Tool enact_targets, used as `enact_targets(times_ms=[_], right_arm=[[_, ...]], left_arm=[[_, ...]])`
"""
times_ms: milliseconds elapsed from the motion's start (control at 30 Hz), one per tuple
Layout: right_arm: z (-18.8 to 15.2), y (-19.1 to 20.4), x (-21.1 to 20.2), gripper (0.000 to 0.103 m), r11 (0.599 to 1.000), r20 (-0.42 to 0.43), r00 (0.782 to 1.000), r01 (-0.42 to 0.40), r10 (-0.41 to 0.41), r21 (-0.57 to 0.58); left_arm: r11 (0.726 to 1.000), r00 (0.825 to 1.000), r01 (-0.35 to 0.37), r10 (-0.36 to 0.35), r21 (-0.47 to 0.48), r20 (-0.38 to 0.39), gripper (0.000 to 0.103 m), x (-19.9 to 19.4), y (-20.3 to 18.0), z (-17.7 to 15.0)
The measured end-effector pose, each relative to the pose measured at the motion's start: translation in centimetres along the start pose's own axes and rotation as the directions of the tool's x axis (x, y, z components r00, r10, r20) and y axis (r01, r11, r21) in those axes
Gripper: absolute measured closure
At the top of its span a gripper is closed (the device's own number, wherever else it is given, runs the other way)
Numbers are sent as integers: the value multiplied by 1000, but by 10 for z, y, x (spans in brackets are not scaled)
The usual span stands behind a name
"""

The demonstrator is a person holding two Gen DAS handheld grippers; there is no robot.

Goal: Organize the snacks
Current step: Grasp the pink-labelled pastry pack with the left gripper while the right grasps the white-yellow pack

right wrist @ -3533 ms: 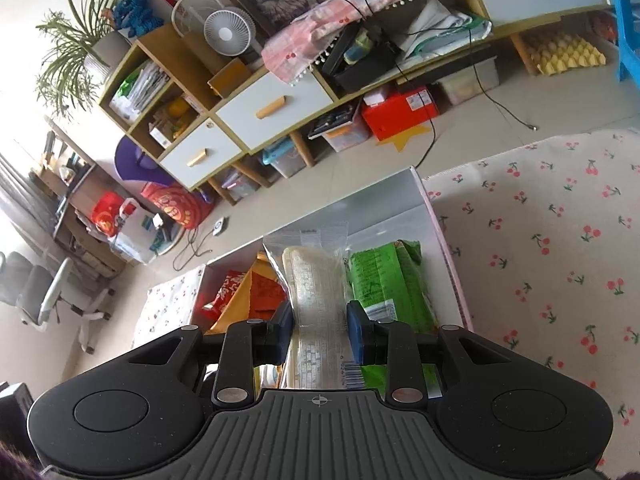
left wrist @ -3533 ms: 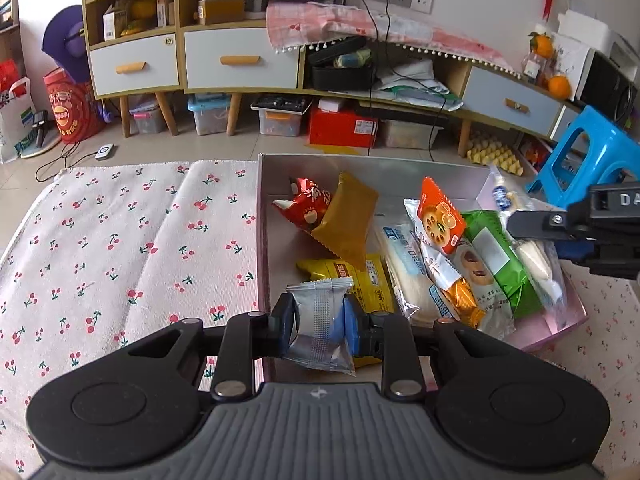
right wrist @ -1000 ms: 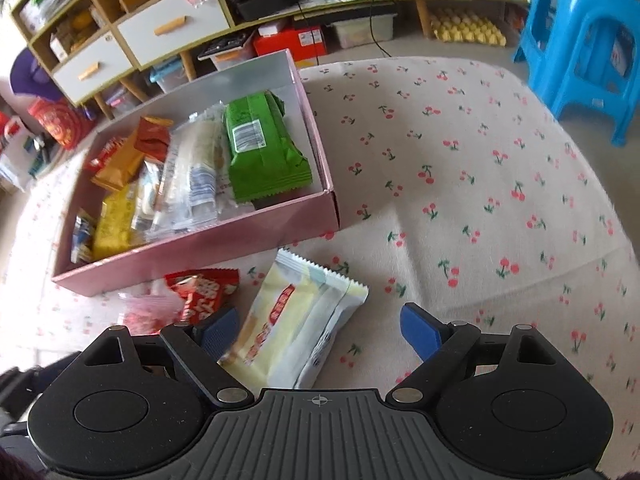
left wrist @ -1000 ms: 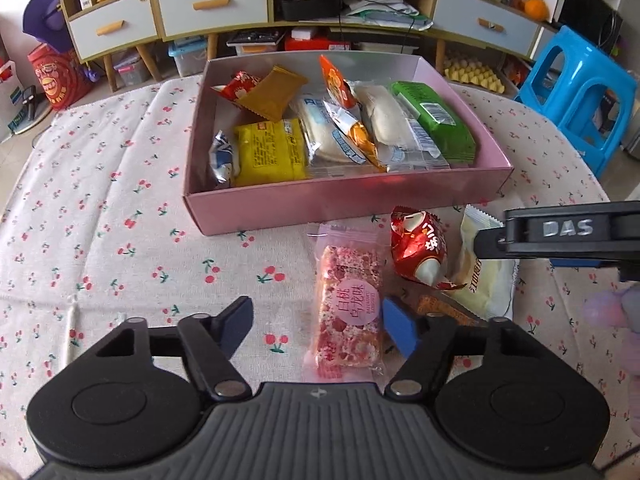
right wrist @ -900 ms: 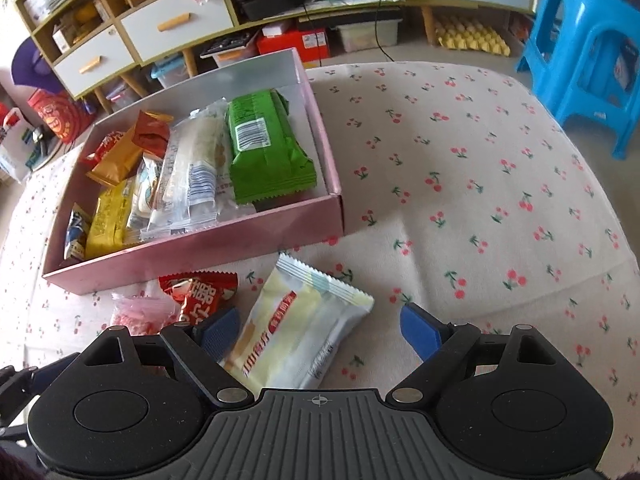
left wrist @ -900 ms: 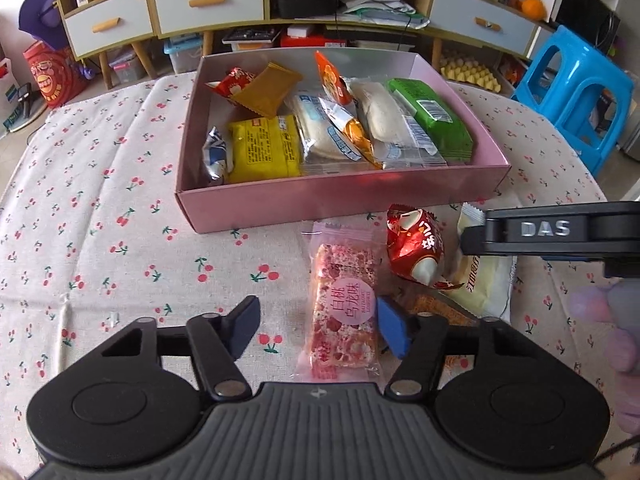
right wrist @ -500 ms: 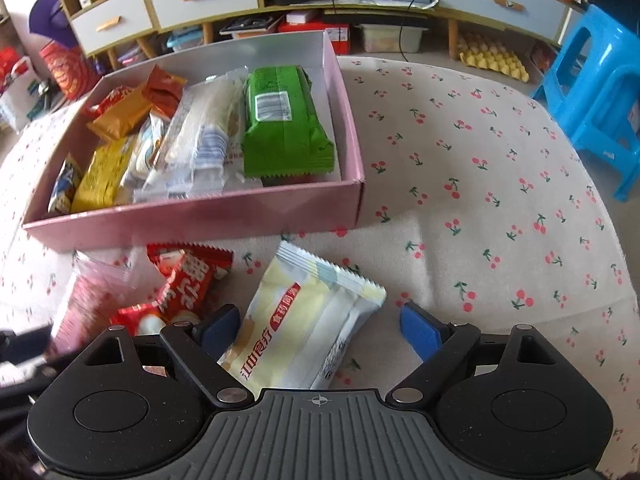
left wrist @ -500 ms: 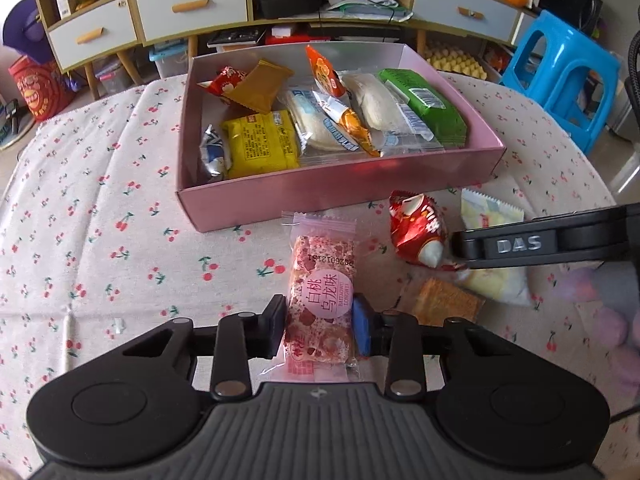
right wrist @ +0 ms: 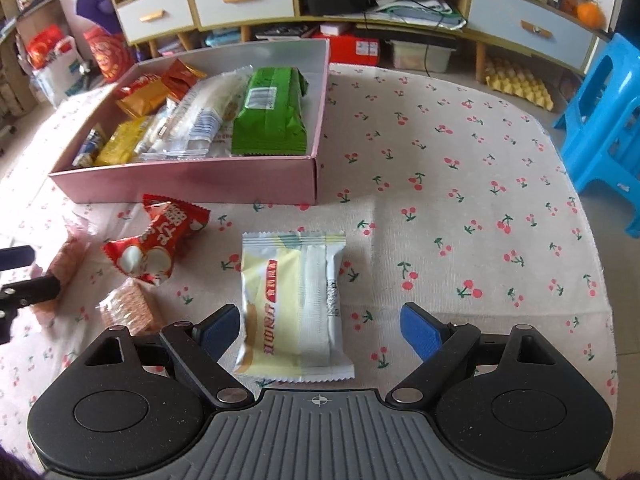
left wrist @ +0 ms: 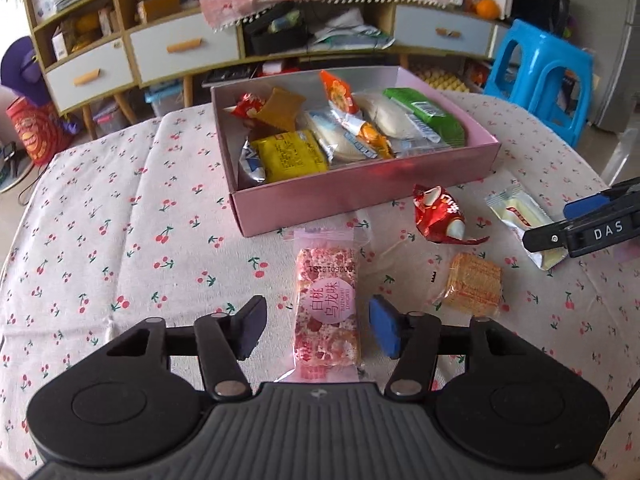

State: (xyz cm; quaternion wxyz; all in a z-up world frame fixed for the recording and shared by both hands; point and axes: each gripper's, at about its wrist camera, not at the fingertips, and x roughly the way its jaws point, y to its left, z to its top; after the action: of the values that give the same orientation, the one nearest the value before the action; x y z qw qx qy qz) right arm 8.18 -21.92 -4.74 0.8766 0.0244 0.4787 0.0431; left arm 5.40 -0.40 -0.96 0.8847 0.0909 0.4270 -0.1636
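Left tongs [left wrist: 318,332] spread, astride pink bar [left wrist: 327,307]

Pink box [left wrist: 360,188], cherry-print tablecloth [left wrist: 120,220], green packet [right wrist: 272,112], blue stool [left wrist: 548,76].

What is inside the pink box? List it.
The pink box holds a green pack, a yellow pack, clear-wrapped pastries and orange and red packets. Whatever lies beneath them is covered.

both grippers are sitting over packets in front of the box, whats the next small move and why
Probably close the left gripper on the pink packet. Its jaws stand open on either side of that packet, which lies flat on the tablecloth outside the pink box. The right gripper is open too, straddling the pale yellow packet, and could follow.
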Motion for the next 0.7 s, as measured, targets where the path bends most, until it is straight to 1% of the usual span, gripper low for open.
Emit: enact_targets(times_ms=[133, 200, 333, 433, 533, 600, 633, 700], right_arm=[[-2, 5, -1, 15, 1000, 25, 999, -21, 21, -15], [-2, 10, 2, 17, 999, 24, 999, -29, 29, -27], [-5, 17, 8, 17, 999, 19, 1000, -9, 10, -49], [-6, 20, 9, 20, 998, 27, 1000, 9, -8, -63], [-6, 19, 8, 28, 998, 38, 999, 11, -9, -59], [-5, 19, 7, 36, 998, 42, 999, 12, -9, -56], [-5, 19, 7, 37, 998, 42, 999, 10, -8, -55], [-5, 19, 5, 47, 998, 44, 999, 10, -7, -55]], left_arm=[[1000, 1000, 30, -30, -4, -6, 49, 7, 0, -3], [999, 999, 36, -36, -7, -5, 49, 11, 0, -5], [999, 999, 34, -34, -7, 0, 51, 15, -2, -6], [999, 1000, 30, -30, 12, 6, 53, 15, -6, -6], [999, 1000, 27, -27, 22, 9, 55, 14, -8, -6], [999, 1000, 26, -26, 29, 10, 57, 14, -9, -6], [999, 1000, 27, -27, 30, 10, 60, 14, -10, -5], [999, 1000, 28, -28, 32, 6, 62, 13, -11, -5]])
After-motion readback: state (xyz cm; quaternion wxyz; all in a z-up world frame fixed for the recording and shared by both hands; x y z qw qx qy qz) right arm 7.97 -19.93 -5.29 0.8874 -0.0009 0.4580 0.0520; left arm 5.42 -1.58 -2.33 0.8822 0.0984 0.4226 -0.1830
